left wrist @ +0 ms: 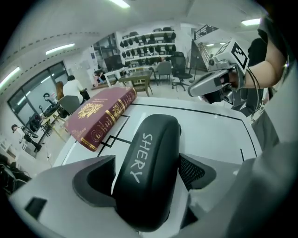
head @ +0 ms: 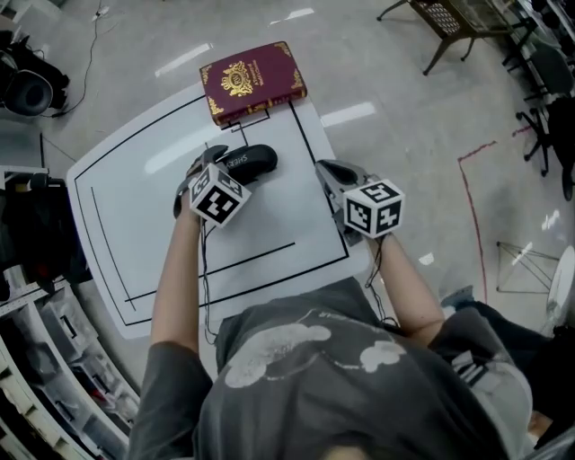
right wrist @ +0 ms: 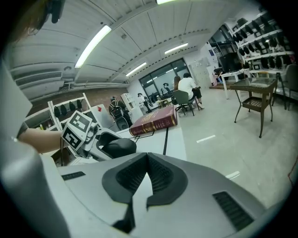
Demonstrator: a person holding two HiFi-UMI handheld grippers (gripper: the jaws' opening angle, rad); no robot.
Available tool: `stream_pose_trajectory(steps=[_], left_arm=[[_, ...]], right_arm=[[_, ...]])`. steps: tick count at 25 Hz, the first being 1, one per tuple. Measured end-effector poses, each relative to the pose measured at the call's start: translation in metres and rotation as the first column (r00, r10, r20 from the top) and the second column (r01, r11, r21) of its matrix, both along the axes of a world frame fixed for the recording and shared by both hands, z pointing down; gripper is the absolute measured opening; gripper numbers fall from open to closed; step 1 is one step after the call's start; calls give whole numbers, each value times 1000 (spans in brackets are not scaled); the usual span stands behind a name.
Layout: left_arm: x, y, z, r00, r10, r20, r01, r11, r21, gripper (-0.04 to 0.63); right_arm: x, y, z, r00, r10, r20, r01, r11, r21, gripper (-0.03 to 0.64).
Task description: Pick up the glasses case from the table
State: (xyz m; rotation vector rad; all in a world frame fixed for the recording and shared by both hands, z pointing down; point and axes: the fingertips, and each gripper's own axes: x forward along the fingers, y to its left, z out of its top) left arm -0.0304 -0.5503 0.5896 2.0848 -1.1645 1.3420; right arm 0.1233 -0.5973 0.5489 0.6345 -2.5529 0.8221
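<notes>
The black glasses case [head: 254,162] lies on the white table [head: 126,216], lettered SHERY along its lid [left wrist: 149,162]. My left gripper [head: 222,162] points steeply down over the case's near end with its jaws wide open. The case sits between the pads [left wrist: 192,169], with a thin gap at the right pad. To the right, my right gripper [head: 331,171] hangs over the table's right edge, apart from the case; its jaws [right wrist: 148,155] are shut with nothing in them. From the right gripper view the case [right wrist: 116,147] shows at the left, inside the left gripper [right wrist: 100,139].
A thick maroon book [head: 252,79] with gold print lies at the table's far edge, just beyond the case. Black lines mark the tabletop. Storage shelves [head: 36,359] stand at the left, a chair [head: 454,22] at the far right, red tape [head: 476,225] on the floor.
</notes>
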Motion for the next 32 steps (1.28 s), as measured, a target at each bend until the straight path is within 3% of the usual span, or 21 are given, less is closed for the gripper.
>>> stream_pose_trajectory(steps=[6, 15, 21, 25, 28, 32], left_arm=[[1, -1, 1, 1000, 19, -1, -19, 999, -44, 376], [-13, 3, -8, 998, -57, -16, 57, 998, 19, 347], [-35, 23, -45, 982, -158, -107, 169, 980, 101, 344], [-54, 45, -66, 956, -212, -202, 240, 962, 129, 344], [-70, 66, -78, 942, -213, -261, 258, 954, 152, 344], [-92, 94, -82, 940, -184, -287, 238, 957, 166, 345]], right_arm=[[-14, -4, 3, 999, -29, 20, 29, 1000, -8, 0], [-20, -1, 0, 999, -35, 28, 35, 999, -2, 0], [-26, 19, -12, 1000, -21, 17, 20, 1000, 24, 0], [-39, 41, -24, 1000, 5, 9, -5, 999, 53, 0], [-52, 61, -33, 999, 36, 1, -36, 996, 78, 0], [-67, 87, -45, 995, 97, 4, -97, 990, 102, 0]])
